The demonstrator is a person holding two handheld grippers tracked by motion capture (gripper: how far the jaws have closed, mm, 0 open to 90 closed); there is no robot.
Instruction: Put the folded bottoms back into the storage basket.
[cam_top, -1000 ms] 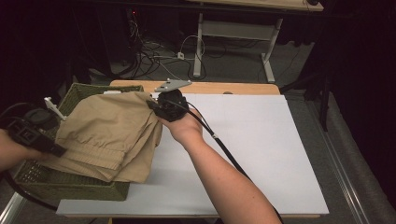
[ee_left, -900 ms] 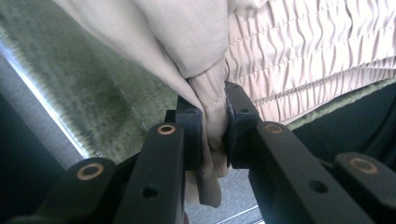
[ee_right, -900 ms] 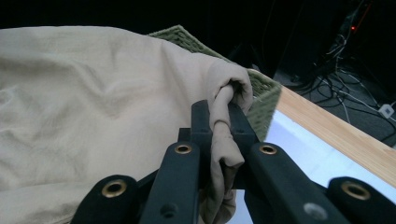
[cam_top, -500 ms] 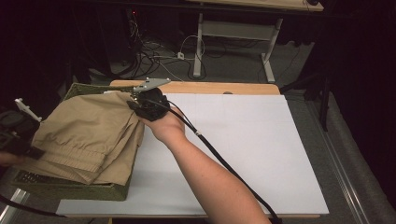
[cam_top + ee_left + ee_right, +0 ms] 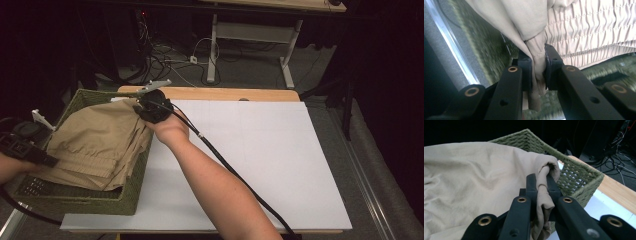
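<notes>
Tan folded cloth pants (image 5: pixel 97 145) lie over the green woven basket (image 5: pixel 85 202) at the left of the frame. Both tongs, left (image 5: pixel 538 62) and right (image 5: pixel 542 182), pinch the cloth tight.

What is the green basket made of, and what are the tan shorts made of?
The green basket looks woven, maybe from grass, rope or wicker strands: you can see braided rows and small gaps in its wall, with a matte finish. The tan shorts look like soft, thin woven cloth, maybe cotton: the cloth folds and bunches easily, has stitched seams, and its waistband is gathered and stretchy-looking.
</notes>
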